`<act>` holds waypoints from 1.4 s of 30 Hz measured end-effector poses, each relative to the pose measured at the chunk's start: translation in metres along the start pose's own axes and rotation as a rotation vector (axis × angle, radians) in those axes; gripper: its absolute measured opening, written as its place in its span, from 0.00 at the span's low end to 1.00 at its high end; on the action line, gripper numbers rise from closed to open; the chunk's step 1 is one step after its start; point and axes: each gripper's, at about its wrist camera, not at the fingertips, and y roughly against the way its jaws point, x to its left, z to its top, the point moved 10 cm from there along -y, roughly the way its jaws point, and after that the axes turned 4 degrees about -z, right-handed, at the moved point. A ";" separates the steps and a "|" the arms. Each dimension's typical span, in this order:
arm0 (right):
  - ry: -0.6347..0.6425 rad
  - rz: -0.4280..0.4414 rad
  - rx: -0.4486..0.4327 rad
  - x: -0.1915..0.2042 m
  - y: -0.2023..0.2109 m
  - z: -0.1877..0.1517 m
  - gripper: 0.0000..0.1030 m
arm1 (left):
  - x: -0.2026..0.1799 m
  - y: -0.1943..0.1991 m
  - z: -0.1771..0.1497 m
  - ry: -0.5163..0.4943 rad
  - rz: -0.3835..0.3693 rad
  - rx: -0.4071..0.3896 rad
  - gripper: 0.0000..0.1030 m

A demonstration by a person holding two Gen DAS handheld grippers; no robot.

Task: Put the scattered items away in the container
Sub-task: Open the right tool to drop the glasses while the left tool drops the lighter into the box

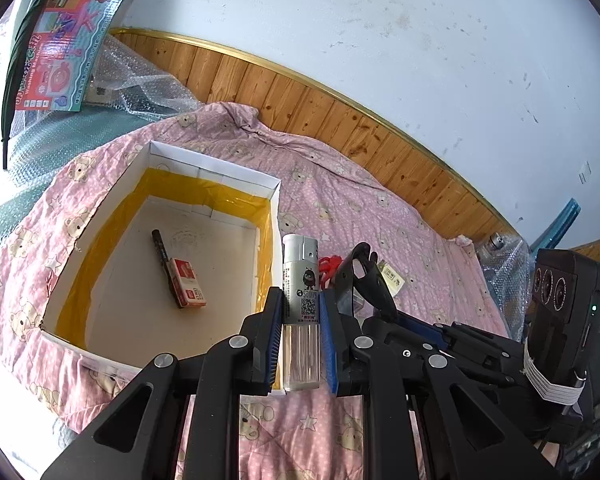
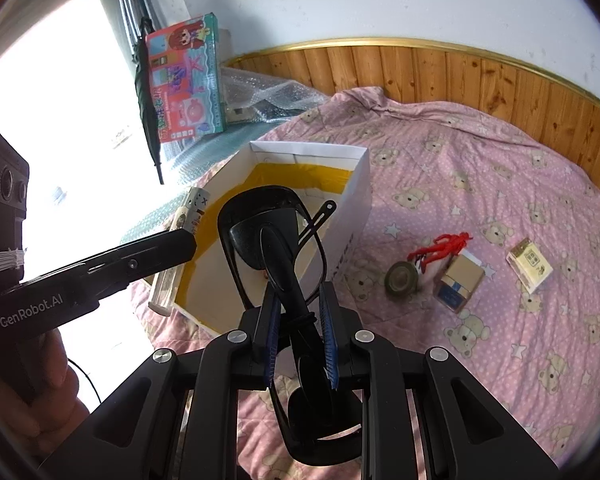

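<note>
The left gripper [image 1: 300,320] pinches a lighter [image 1: 301,308] upright at frame centre, beside the box [image 1: 274,216] wall; released here, it could fall outside. The right gripper [image 2: 300,344] fingers clamp black glasses [image 2: 276,248], which might snag the rim.

A bright window [image 2: 60,100] glares beside the scuffed white wall [image 1: 380,20], wood wainscoting [image 2: 460,76] behind the pink bear-print quilt [image 2: 500,180].

Pen [image 1: 162,254] & pack [image 1: 188,287] in box [image 1: 216,168]
</note>
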 end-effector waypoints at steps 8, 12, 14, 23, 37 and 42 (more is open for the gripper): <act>0.042 0.026 0.014 0.025 -0.015 0.012 0.20 | 0.030 0.003 0.008 0.040 0.017 -0.007 0.19; 0.057 0.040 0.017 0.034 -0.021 0.019 0.20 | 0.043 0.002 0.013 0.054 0.029 -0.010 0.19; 0.064 0.047 0.019 0.039 -0.024 0.022 0.20 | 0.049 0.002 0.013 0.062 0.034 -0.009 0.19; 0.098 0.083 0.035 0.063 -0.041 0.033 0.20 | 0.074 0.000 0.015 0.093 0.062 -0.003 0.19; 0.110 0.114 0.061 0.078 -0.066 0.041 0.20 | 0.104 -0.011 0.014 0.113 0.116 0.023 0.19; 0.095 0.126 0.073 0.077 -0.075 0.043 0.20 | 0.108 -0.015 0.013 0.119 0.120 0.031 0.19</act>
